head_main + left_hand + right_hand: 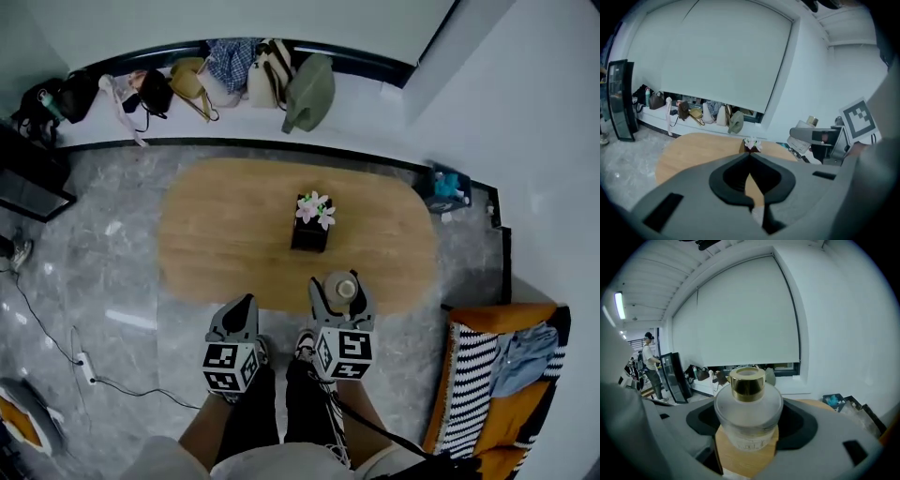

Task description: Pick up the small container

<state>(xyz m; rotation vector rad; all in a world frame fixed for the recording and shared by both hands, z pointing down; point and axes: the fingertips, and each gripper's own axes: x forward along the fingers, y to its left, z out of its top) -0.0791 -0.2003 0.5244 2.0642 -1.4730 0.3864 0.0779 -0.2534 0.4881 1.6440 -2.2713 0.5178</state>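
Note:
The small container is a frosted glass bottle (748, 416) with a gold cap (747, 381). My right gripper (749, 427) is shut on it, one jaw on each side of its body. In the head view the bottle (343, 287) sits in the right gripper (341, 291) over the near edge of the oval wooden table (225, 234). The left gripper (246, 306) hangs beside it to the left, shut and empty. In the left gripper view its fingertips (750, 157) meet, and the bottle's cap (812, 121) shows at the right.
A black box with pale flowers (312, 222) stands at the table's middle. Several bags (253, 75) line the window ledge behind. An orange sofa with a striped cushion (487, 375) is at the right. A cable and power strip (86, 367) lie on the floor at left. A person (649, 364) stands far left.

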